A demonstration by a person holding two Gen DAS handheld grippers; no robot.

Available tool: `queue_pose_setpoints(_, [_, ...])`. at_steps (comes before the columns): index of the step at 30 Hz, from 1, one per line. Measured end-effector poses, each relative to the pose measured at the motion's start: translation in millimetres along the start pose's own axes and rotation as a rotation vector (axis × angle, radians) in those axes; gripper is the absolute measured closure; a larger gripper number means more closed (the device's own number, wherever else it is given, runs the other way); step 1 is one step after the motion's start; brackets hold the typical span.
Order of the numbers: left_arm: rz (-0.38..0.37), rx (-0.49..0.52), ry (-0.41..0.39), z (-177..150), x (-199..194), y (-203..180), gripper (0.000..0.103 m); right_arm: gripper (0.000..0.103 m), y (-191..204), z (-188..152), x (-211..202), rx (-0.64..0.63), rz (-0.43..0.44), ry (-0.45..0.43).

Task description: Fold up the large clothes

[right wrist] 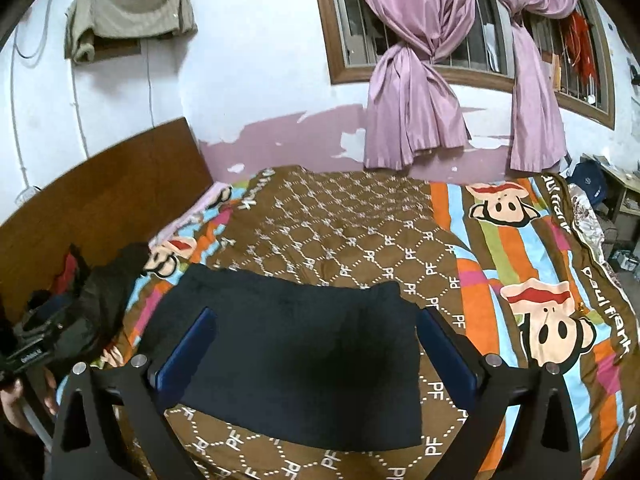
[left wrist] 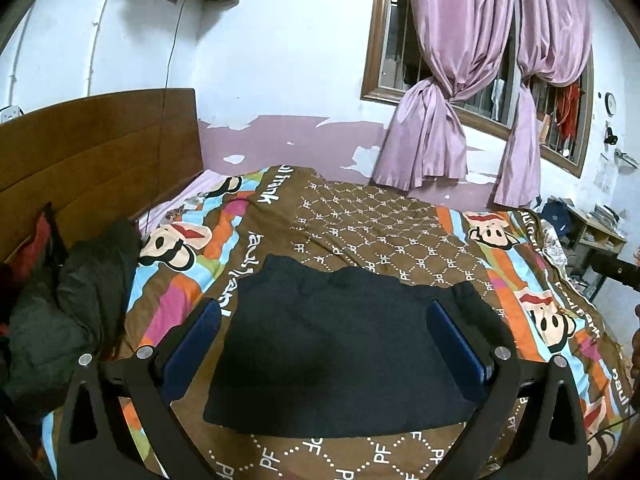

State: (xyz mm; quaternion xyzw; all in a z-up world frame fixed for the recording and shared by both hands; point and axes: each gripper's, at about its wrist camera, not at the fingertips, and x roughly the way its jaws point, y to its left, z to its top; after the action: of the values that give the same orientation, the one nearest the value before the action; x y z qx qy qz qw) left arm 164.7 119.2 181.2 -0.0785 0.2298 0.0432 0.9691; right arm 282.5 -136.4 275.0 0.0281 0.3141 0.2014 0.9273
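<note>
Tongs on both sides are standing wide apart and gripping nothing: the left tongs [left wrist: 324,344] and the right tongs [right wrist: 316,350] are each hovering above the bed with their blue pads clear of the cloth. Between each pair of pads, lower down, the dark navy garment [left wrist: 340,344] is lying flat on the patterned bedspread [left wrist: 384,232], folded into a rough rectangle, with its far edge slightly rumpled and one corner spreading out to the right. It is sitting near the front of the bed, on the brown panel printed with white lattice and letters, with the striped cartoon borders flanking it on either side.

To the left of the garment, against the wooden headboard [left wrist: 92,148], a heap of dark clothes [left wrist: 76,300] is piling up, with something red showing behind it; what each piece is cannot be told from here. In the right wrist view, a hand [right wrist: 16,400] is showing at the lower left edge, seemingly gripping the other tool's handle.

Behind the bed, pink curtains [right wrist: 412,92] are hanging knotted in front of a barred window [right wrist: 472,52], and a beige cloth [right wrist: 128,12] is draping from the wall.
</note>
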Motion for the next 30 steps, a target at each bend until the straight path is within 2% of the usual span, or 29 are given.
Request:
queue_pose_setpoints(12, [-0.054, 0.045, -0.056, -12, -53, -8, 0.002, 0.001, 45, -38, -44, -0.053, 0.078, -0.086])
queue_pose_setpoints(23, [-0.04, 0.091, -0.125, -46, -102, -1, 0.002, 0.001, 78, -87, -59, -0.084, 0.13, -0.146])
queue_pose_setpoints(30, [-0.053, 0.055, -0.114, -76, -112, 14, 0.002, 0.0, 94, -118, -63, -0.134, 0.143, -0.186])
